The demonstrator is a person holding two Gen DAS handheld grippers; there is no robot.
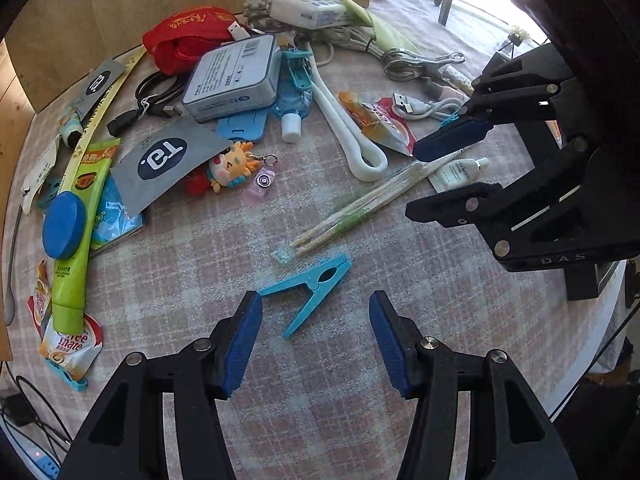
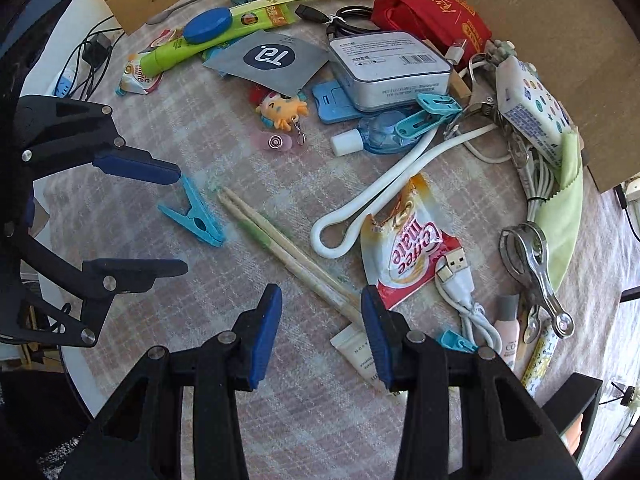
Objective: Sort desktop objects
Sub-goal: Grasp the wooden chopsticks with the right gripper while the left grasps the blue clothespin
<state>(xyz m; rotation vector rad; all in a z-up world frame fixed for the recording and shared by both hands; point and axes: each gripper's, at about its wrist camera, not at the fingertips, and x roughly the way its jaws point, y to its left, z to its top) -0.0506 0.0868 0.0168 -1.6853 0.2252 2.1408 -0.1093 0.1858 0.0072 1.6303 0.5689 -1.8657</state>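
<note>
Round table (image 1: 320, 420) under a pale checked cloth, scattered with small goods.

Left gripper (image 1: 316, 340): pointing steeply down, jaws standing apart with nothing pressed between the pads. A blue clothes peg (image 1: 310, 290) is lying flat on the cloth just ahead of the fingertips, between them in line but apart from both pads.

Right gripper (image 2: 322, 334): pointing down, jaws standing open and gripping nothing. A pair of wrapped chopsticks (image 2: 280, 248) is lying slantwise on the cloth, its near end running under the gap between the fingers, beside a small white tube (image 2: 360, 354).

Items lying further off:
- white loop strap (image 2: 384, 192), lying between the chopsticks and a creamer sachet (image 2: 408, 256);
- white USB cable (image 2: 464, 292), resting against the sachet's edge;
- metal clip (image 2: 536, 276), near the table's rim;
- grey tin box (image 1: 236, 78), sitting on a blue card holder (image 1: 244, 126) beside a red pouch (image 1: 188, 36);
- small clear bottle (image 1: 292, 110) with a white cap, leaning just beside the tin;
- cartoon keyring figure (image 1: 230, 166), partly under a grey packet (image 1: 168, 160);
- green tube (image 1: 80, 232), with a blue round lid (image 1: 64, 224) lying on it.
</note>
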